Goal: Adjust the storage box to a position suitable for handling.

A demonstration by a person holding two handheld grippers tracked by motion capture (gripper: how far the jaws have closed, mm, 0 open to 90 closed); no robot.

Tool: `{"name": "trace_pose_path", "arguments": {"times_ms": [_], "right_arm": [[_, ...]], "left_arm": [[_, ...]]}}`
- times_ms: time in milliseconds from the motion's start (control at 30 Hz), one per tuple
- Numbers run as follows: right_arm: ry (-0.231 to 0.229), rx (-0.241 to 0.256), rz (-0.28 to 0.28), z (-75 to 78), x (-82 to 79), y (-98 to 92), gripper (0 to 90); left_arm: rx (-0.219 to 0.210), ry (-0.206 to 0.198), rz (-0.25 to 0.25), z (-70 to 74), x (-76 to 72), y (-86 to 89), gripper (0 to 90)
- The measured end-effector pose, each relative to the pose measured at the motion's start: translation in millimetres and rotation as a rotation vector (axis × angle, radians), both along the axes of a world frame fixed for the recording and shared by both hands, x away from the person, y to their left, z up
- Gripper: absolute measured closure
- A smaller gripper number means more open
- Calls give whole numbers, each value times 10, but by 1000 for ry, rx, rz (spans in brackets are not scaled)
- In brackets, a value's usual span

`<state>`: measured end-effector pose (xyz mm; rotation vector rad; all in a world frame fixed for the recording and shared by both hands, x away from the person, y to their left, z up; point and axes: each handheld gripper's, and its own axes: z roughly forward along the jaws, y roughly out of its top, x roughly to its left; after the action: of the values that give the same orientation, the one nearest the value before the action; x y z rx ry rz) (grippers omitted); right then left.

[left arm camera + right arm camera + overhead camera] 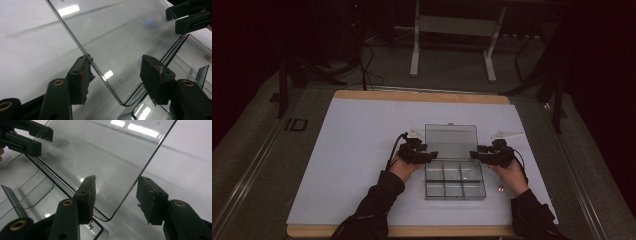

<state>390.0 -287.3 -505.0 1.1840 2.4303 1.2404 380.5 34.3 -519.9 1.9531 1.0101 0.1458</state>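
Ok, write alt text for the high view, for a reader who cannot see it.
A clear plastic compartment box lies on a white table mat with its transparent lid swung open to the far side. A person's left claw and right claw sit at the lid's two near corners, jaws apart. A small round object lies right of the box; the surroundings are dark.

The high view looks forward and down from the near side onto the whole table (342, 150), while each gripper view sits close behind its own jaws, facing inward across the clear box (455, 181) from the left and right, both sharing its open lid (110, 37) (105, 152).
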Motion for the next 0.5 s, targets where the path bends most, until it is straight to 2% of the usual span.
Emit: {"name": "trace_pose_path", "arguments": {"times_ms": [133,267,500], "right_arm": [[22,2,-12,-3,10,-2,480],[34,-1,-17,-14,18,-2,473],[44,4,-17,-22,24,-6,477]], "left_arm": [[-6,18,8,-10,15,5,402],[-21,55,28,-32,39,15,366],[-47,89,32,-53,60,35,366]]}}
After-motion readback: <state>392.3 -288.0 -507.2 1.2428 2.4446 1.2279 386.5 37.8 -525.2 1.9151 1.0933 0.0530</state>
